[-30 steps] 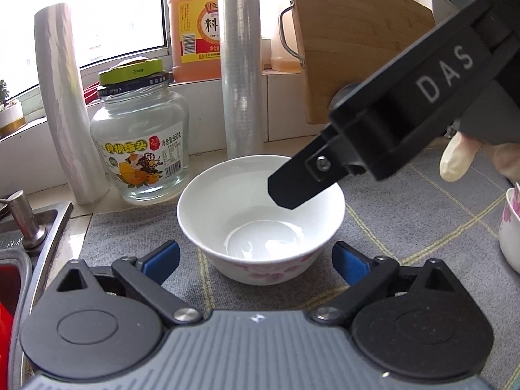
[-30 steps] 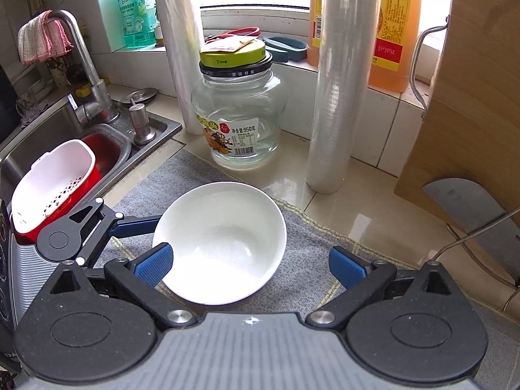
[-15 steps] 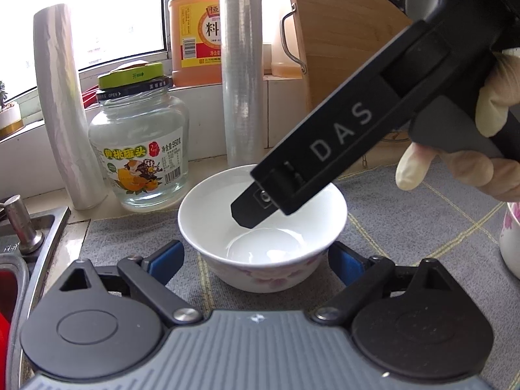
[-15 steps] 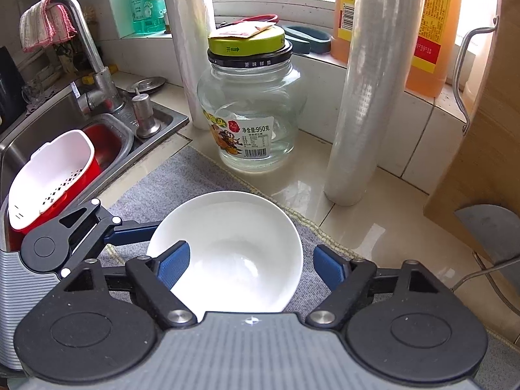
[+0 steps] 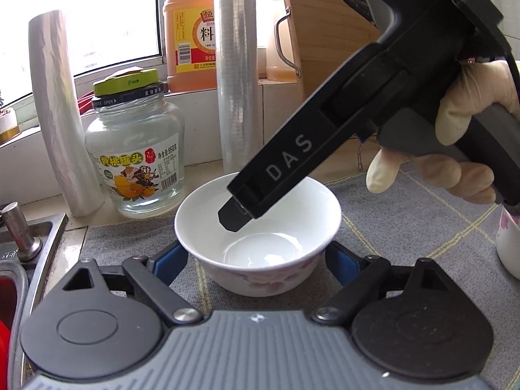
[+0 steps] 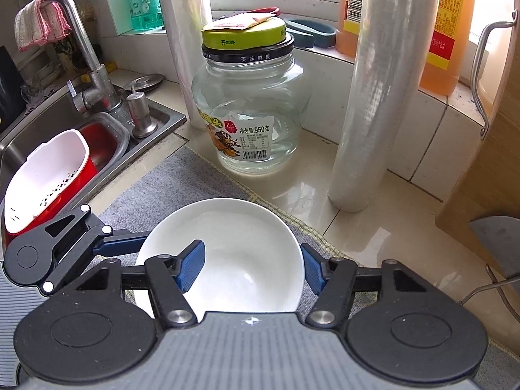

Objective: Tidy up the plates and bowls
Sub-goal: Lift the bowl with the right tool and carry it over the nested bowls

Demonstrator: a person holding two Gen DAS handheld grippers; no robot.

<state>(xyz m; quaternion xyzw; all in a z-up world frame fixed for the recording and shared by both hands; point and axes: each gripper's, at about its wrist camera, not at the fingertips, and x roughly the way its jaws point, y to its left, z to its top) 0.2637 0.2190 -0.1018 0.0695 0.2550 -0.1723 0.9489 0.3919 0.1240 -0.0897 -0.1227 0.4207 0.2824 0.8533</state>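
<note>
A white bowl [image 5: 260, 250] with pink flowers on its outside stands upright on a grey mat [image 5: 406, 227]. My left gripper [image 5: 256, 261] has it between its blue pads. The jaws are closing, and a sliver of mat shows beside the left pad. My right gripper [image 6: 252, 268] reaches down from the upper right, held by a gloved hand [image 5: 455, 149]. It is shut across the bowl [image 6: 240, 243]'s wall, with one pad [image 6: 191, 266] inside and the other against the outer rim. The left gripper's finger [image 6: 120, 247] meets the bowl's left side.
A second flowered bowl [image 5: 508, 243] stands at the mat's right edge. Behind the bowl are a glass jar [image 6: 247, 107], two film rolls [image 5: 237, 65] and a wooden cutting board [image 5: 325, 32]. The sink [image 6: 65, 136] holds a white colander [image 6: 42, 178] to the left.
The right gripper came down and left into the bowl, and its jaws narrowed from wide open onto the wall. The left jaws drew in around the bowl. The bowl stayed put.
</note>
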